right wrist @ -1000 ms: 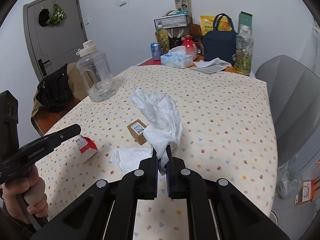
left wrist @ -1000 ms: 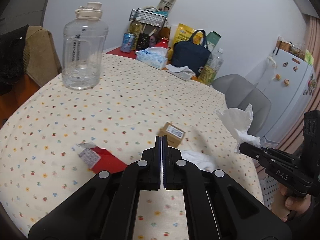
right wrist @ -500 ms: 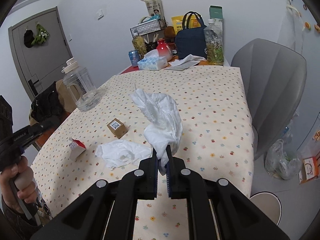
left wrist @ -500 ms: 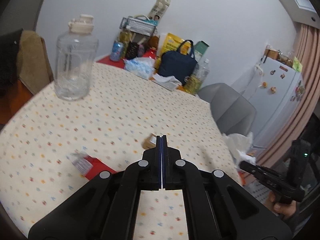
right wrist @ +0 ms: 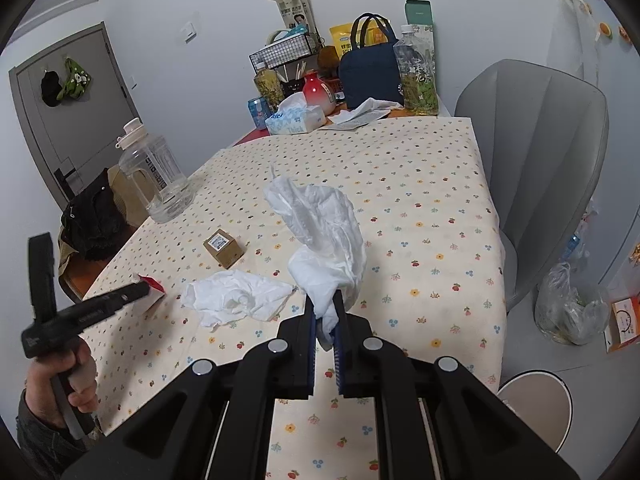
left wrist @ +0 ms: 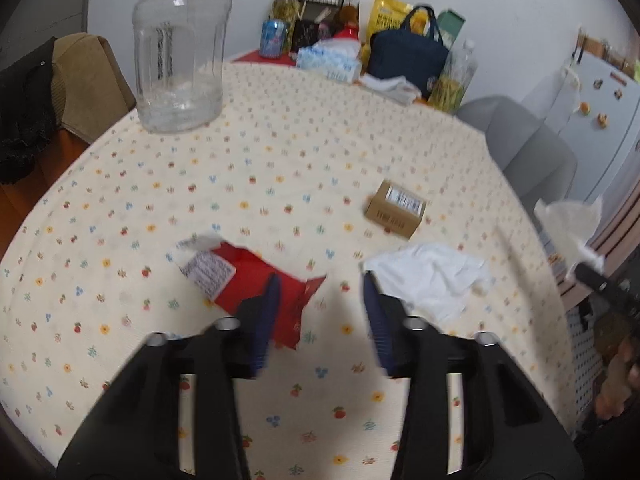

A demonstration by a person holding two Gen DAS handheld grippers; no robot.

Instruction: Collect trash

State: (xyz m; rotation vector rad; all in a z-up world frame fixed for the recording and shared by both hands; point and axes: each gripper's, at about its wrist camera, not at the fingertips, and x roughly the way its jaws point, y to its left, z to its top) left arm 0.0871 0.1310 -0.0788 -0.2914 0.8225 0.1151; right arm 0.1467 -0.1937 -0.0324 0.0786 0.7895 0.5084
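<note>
The crumpled white tissue (right wrist: 324, 236) stands up at the centre of the right wrist view, its lower twist pinched between the pads of the right tool (right wrist: 325, 320); it looks feather-light and limp, so a nip on any bunched fold should hold it. A second tissue (left wrist: 428, 276) lies flat on the desk (left wrist: 280, 152) at lower right of the left wrist view, just beside the torn red wrapper (left wrist: 256, 284), thin and probably crackly, best taken by a raised edge. The left tool (left wrist: 320, 312) hovers above the gap between them, its jaws having just been opening, now spread with nothing in them. The small cardboard box (left wrist: 396, 208) sits further up, stiff and light.
</note>
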